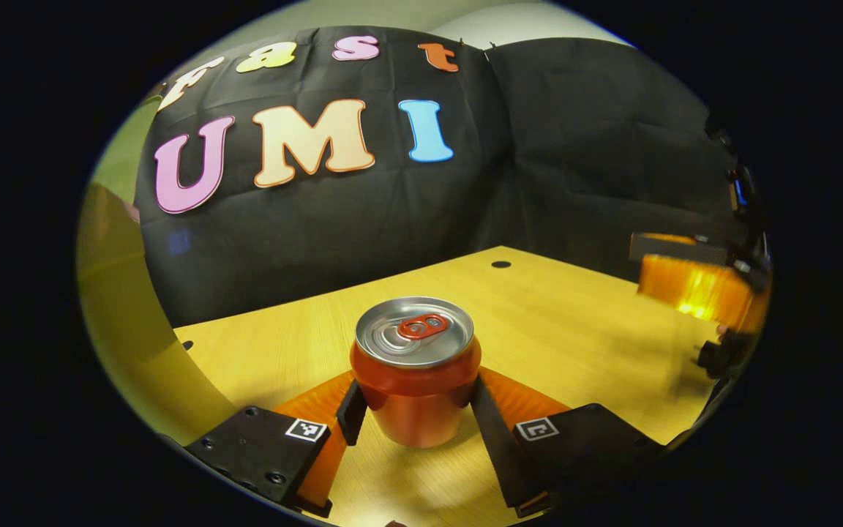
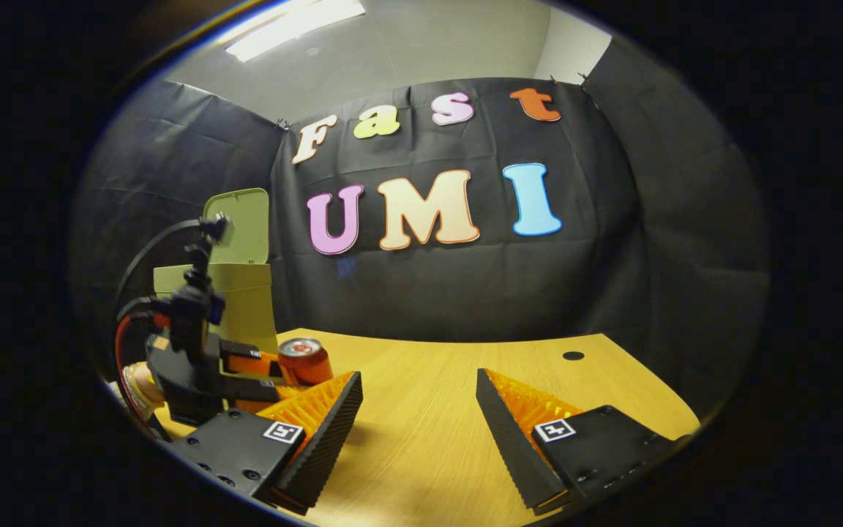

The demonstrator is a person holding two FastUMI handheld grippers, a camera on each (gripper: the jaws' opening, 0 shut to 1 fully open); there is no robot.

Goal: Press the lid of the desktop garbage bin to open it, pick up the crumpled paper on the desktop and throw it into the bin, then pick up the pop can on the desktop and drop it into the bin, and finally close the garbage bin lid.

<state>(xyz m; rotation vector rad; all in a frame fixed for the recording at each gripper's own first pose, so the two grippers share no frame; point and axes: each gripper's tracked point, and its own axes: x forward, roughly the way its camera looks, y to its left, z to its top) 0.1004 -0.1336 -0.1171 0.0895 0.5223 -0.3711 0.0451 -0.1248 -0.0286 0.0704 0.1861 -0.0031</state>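
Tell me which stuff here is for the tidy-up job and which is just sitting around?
For the job:
- pop can, between the left gripper fingers
- garbage bin, lid up
- right gripper, fingers apart, holding nothing

Just there:
- table
- dark hole in the tabletop

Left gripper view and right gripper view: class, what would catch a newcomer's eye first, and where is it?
First, the orange pop can, upright on the wooden desktop, with the left gripper closed on its sides. Next, the pale green garbage bin at the desk's far left in the right gripper view, lid raised. The right gripper is open above bare wood.
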